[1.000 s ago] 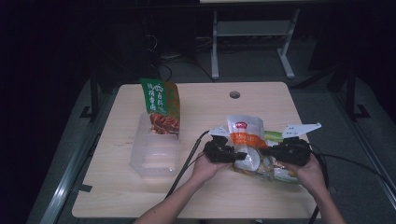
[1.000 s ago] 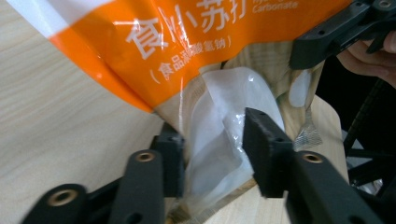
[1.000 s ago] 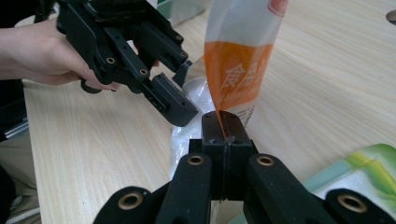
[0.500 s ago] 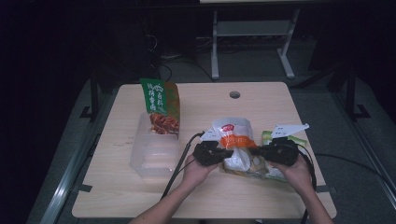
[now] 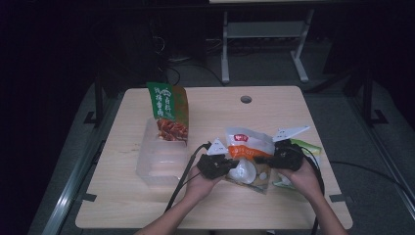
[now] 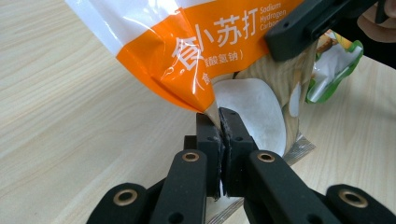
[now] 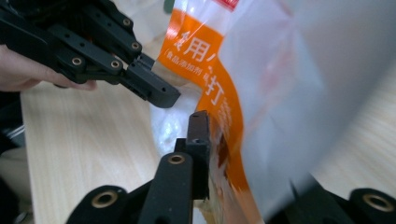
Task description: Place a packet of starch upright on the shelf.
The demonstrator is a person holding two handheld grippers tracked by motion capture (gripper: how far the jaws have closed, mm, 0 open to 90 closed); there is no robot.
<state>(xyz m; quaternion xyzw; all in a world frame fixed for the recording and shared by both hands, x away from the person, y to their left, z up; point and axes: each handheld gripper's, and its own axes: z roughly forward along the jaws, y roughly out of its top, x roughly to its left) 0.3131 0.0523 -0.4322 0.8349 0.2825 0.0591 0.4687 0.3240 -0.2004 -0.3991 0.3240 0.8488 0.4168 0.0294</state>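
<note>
A white and orange bag (image 5: 247, 142) hangs a little above the table between both grippers. My left gripper (image 5: 232, 164) is shut on the bag's lower corner, its jaws pressed together on the orange film (image 6: 222, 126). My right gripper (image 5: 268, 157) holds the opposite side. There the bag (image 7: 219, 93) runs between its jaws and hides the far one. Under the bag lies a tan pouch (image 5: 254, 177) printed with a white bowl (image 6: 252, 107). The left gripper (image 7: 159, 95) shows farther off in the right gripper view.
A green snack bag (image 5: 169, 110) stands in a clear plastic container (image 5: 156, 169) at the left of the wooden table (image 5: 274, 110). A green and white packet (image 5: 309, 147) lies behind my right hand. A cable hole (image 5: 246, 99) sits near the far edge.
Both grippers have carried the white and orange bag a little leftward and toward the near edge. Both stay shut on it.
</note>
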